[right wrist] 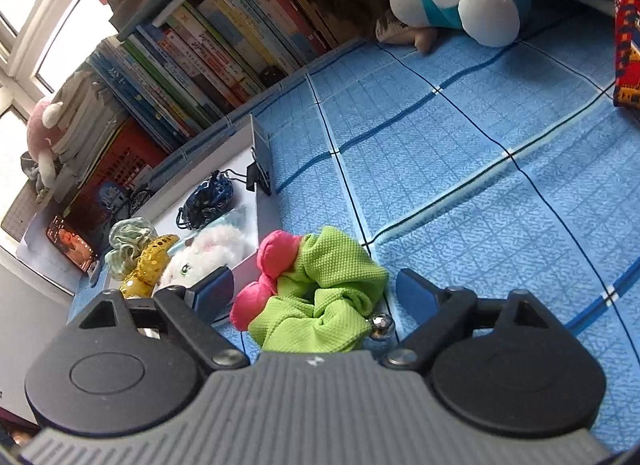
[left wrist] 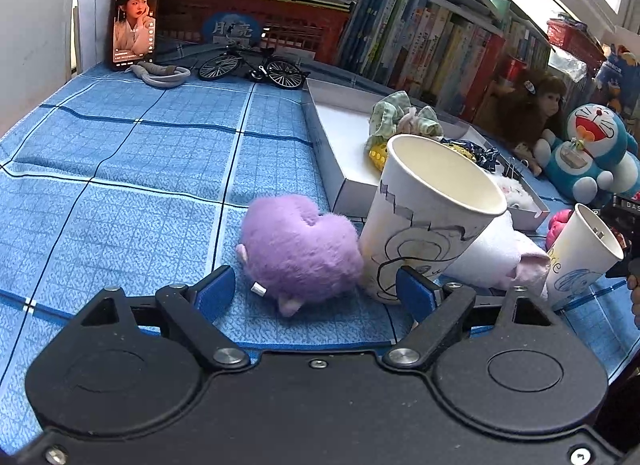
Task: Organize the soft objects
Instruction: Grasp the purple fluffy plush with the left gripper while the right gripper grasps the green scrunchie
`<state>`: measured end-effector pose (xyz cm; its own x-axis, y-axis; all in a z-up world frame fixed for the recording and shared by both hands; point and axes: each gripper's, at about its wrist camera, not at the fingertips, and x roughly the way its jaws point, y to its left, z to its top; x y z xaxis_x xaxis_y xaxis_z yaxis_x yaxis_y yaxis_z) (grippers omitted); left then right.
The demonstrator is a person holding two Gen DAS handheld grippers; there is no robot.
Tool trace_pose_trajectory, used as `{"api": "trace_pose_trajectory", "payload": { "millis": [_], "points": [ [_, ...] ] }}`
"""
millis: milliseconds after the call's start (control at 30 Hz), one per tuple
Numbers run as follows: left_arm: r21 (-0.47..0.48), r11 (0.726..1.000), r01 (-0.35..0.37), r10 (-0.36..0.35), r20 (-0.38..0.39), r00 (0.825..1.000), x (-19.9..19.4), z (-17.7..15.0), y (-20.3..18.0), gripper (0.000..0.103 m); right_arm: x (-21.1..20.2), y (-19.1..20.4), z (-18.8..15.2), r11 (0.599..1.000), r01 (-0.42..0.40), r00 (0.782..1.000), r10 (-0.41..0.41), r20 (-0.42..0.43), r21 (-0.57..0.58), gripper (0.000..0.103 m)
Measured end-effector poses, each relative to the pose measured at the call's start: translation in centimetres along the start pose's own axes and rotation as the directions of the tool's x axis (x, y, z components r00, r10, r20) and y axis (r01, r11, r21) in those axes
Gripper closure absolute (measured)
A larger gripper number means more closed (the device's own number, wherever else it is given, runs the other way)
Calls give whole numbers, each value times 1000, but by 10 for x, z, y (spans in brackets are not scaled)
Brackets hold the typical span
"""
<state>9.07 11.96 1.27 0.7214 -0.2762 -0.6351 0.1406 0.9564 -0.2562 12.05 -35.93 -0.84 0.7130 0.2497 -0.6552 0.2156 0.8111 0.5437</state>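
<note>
In the left wrist view, a purple plush toy (left wrist: 298, 249) lies on the blue checked cloth (left wrist: 140, 169), between the open fingers of my left gripper (left wrist: 316, 291), which is empty. A white paper cup (left wrist: 428, 217) stands against the plush's right side. In the right wrist view, a green scrunchie with pink parts (right wrist: 316, 293) lies on the cloth between the open fingers of my right gripper (right wrist: 316, 291), beside the white tray (right wrist: 262, 201). The tray holds a white plush (right wrist: 204, 253), a gold scrunchie (right wrist: 148, 265), a pale green scrunchie (right wrist: 128, 241) and a dark blue scrunchie (right wrist: 206, 201).
A second paper cup (left wrist: 580, 253) and a pink cloth (left wrist: 504, 253) lie right of the first cup. A Doraemon plush (left wrist: 592, 149), a doll (left wrist: 532, 113), books (left wrist: 432, 33), a model bicycle (left wrist: 252, 65) and a phone (left wrist: 134, 21) line the back.
</note>
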Motion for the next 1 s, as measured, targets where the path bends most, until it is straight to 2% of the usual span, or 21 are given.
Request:
{"api": "trace_pose_trajectory", "payload": {
  "millis": [133,200,300,400,433,500,533,567,600,633,733,833,1000],
  "points": [
    [-5,1000,4,-4,-1,1000,2,0,3,17,2,2,0,1000,8,1000,-8,-3,-13,12],
    [-2,1000,2,-2,-4,1000,4,0,4,17,2,3,0,1000,11,1000,-11,-3,-13,18],
    [2,1000,-3,3,-2,1000,4,-1,5,23,2,4,0,1000,12,1000,-12,-4,-13,23],
    [-4,1000,-8,8,1,1000,4,-1,5,38,1,5,0,1000,22,1000,-22,1,-15,29],
    [-8,1000,-7,7,-1,1000,4,-1,6,47,0,4,0,1000,19,1000,-19,6,-10,31],
    [-8,1000,-13,13,-8,1000,3,0,6,51,-6,2,1,1000,-2,1000,2,22,11,46],
    [-8,1000,-16,15,-11,1000,2,1,6,55,-8,1,2,1000,-8,1000,7,29,19,48],
    [-9,1000,-18,18,-9,1000,0,2,7,59,-11,0,3,1000,-8,999,7,40,24,55],
    [-9,1000,-18,18,-6,1000,-2,4,7,59,-12,0,4,1000,6,999,-7,45,26,75],
    [-12,1000,-18,18,-4,1000,-3,5,8,60,-13,0,6,999,16,999,-18,48,32,82],
    [-18,999,-26,27,9,1000,-9,7,10,60,-13,-5,9,999,2,999,-4,32,52,81],
    [-28,999,-31,31,10,999,-12,8,13,60,-11,-8,7,999,-22,1000,21,13,49,73],
    [-75,997,-12,12,9,1000,-16,7,20,59,-10,-6,2,998,-66,998,66,-3,24,36]
  ]
}}
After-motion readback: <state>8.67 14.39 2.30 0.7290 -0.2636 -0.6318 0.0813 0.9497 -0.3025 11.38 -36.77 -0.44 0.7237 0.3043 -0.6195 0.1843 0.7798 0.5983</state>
